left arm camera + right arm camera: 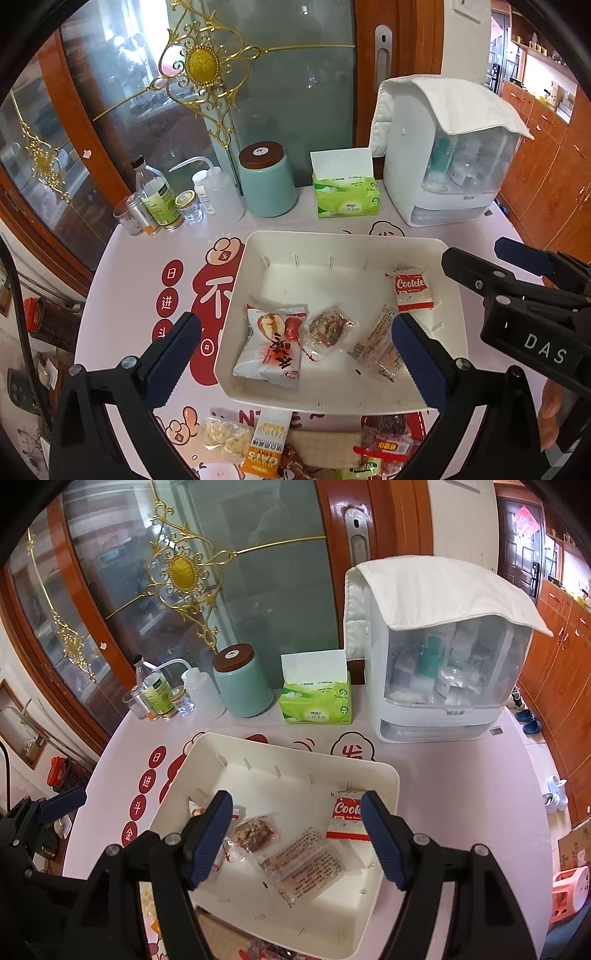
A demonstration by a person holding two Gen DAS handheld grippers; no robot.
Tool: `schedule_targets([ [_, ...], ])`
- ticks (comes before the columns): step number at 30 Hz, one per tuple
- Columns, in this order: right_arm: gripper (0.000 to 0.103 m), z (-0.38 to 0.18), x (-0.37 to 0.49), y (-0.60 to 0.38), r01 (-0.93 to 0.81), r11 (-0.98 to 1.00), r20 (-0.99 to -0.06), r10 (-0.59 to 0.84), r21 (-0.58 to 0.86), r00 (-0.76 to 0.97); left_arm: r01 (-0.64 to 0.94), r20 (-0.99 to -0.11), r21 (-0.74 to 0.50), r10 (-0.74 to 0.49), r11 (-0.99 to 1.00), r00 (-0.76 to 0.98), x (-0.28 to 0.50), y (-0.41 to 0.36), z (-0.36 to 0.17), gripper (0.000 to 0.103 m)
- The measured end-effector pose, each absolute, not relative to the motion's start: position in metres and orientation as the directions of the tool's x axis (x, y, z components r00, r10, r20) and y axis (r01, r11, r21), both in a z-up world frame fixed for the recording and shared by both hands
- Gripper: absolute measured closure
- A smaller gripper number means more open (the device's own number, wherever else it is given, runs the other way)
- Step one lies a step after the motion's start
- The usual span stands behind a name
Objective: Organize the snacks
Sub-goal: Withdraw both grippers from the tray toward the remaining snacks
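A white tray (334,245) (303,755) sits mid-table with several wrapped snacks lying in it: a red-and-white date packet (271,345), a clear nut-bar wrapper (328,326) (256,829), a clear printed wrapper (378,345) (308,864) and a Cookie packet (412,290) (345,818). My left gripper (297,362) hangs wide open above the tray's near half, nothing between its fingers. Over the same tray my right gripper (297,843) also stands open and empty. More loose snacks (266,448) lie on the table in front of the tray.
Along the back stand small bottles (157,199), a teal canister (267,181) (242,685), a green tissue pack (345,194) (316,698) and a white cabinet under a cloth (448,155) (439,657). The right gripper's body (517,295) reaches in beside the tray.
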State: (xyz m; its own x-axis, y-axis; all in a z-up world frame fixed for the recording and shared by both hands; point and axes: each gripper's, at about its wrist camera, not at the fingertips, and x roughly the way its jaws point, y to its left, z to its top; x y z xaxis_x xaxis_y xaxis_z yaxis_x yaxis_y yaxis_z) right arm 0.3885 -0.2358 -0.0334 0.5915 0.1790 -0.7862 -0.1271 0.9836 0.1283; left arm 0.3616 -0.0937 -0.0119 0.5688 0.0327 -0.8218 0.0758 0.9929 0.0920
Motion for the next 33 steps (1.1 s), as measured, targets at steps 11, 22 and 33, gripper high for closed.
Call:
schedule_targets([
  [11,0.031,-0.009,0.349,-0.229,-0.158,0.979,-0.771,0.199,0.129,0.605,0.095,-0.799,0.112,0.033,0.989,0.600,0.319,-0.086,0.018,0.001],
  [22,0.031,0.025,0.309,-0.225,-0.179,0.975,-0.743,0.215,0.129,0.634,0.135,-0.776,0.153,0.034,0.979,0.630,0.281,-0.065,0.050,0.001],
  [33,0.031,0.048,0.269,-0.202,-0.187,0.978,-0.734,0.194,0.092,0.651,0.215,-0.772,0.159,-0.015,0.963,0.636,0.261,-0.032,0.063,0.001],
])
